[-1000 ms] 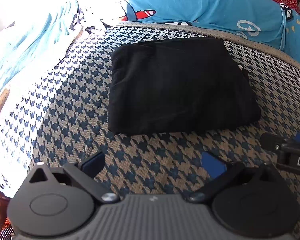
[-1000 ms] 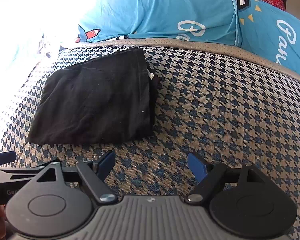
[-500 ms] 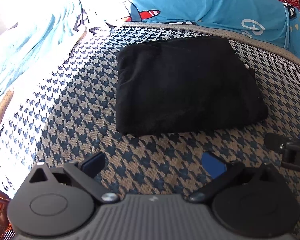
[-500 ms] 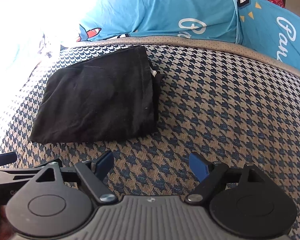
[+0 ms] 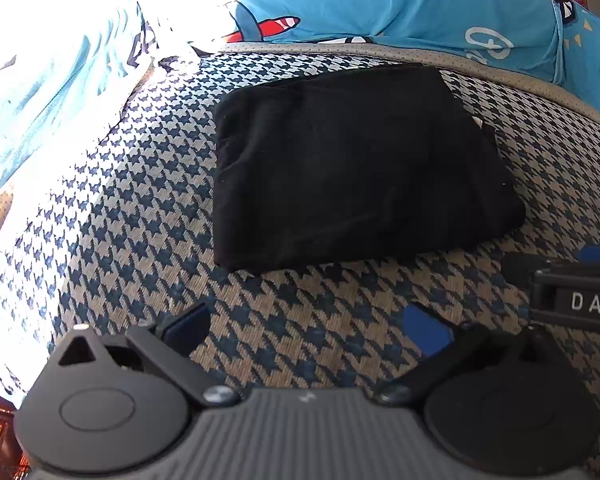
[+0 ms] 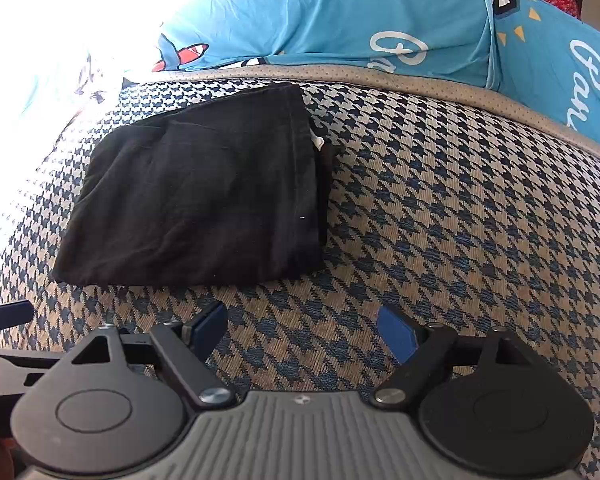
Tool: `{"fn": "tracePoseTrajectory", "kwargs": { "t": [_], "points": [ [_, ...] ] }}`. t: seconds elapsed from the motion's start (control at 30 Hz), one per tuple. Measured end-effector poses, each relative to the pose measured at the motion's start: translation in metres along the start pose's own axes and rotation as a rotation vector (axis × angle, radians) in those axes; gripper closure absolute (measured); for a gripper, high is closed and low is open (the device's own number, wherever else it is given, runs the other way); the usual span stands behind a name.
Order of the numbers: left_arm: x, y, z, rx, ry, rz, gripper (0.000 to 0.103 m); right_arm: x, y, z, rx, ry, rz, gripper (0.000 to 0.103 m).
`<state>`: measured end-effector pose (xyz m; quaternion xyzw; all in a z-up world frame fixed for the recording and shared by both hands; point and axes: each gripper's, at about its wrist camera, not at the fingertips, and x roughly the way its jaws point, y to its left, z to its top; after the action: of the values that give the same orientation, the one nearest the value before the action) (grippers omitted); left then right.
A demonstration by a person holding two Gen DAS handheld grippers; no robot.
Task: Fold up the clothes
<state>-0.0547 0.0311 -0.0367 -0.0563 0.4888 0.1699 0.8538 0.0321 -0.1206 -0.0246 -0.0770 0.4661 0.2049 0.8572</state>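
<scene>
1. My left gripper [image 5: 306,330] was spread wide, holding nothing.
2. My right gripper [image 6: 302,330] was likewise released.
3. The folded black garment [image 5: 356,164] lay near the cushion's [image 6: 460,208] back edge.

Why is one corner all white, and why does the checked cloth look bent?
Left wrist view: sunlight glare washes out the top left; the fisheye lens curves the checked cloth. Right wrist view: the same glare, while the black folded garment stays sharp.
</scene>
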Motion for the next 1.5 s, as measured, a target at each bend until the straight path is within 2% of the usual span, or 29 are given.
{"fn": "tracePoseTrajectory", "kwargs": {
  "t": [1.5],
  "points": [
    [-0.004, 0.015, -0.003, 0.006, -0.005, -0.005, 0.0, 0.005, 0.018, 0.008, -0.042, -0.005, 0.046, 0.021]
  ]
}}
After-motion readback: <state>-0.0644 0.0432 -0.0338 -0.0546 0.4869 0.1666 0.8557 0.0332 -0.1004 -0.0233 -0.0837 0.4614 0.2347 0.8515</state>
